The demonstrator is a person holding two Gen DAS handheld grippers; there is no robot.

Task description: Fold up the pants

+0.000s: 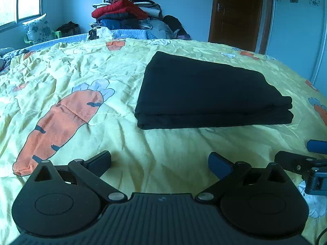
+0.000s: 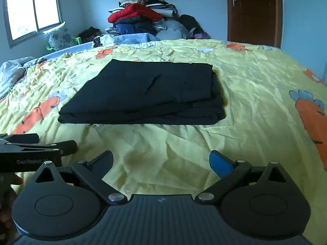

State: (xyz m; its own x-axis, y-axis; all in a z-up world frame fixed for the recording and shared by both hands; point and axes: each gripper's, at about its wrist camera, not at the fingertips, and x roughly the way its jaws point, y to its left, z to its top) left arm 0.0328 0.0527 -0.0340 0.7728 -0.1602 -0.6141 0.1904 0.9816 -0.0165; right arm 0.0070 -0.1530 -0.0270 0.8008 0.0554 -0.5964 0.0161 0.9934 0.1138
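The black pants [image 1: 206,94] lie folded in a flat rectangular stack on the yellow carrot-print bedspread [image 1: 81,65]. They also show in the right wrist view [image 2: 143,96], ahead of centre. My left gripper [image 1: 159,161] is open and empty, low over the bedspread, short of the pants' near edge. My right gripper [image 2: 161,161] is open and empty, also short of the pants. Each gripper shows at the edge of the other's view: the right one [image 1: 306,155], the left one [image 2: 40,143].
A tall pile of clothes [image 2: 141,14] stands behind the bed's far edge. A brown door [image 2: 253,10] is at the back right, a window [image 2: 32,8] at the back left. A rumpled blanket [image 2: 14,69] lies at the bed's left side.
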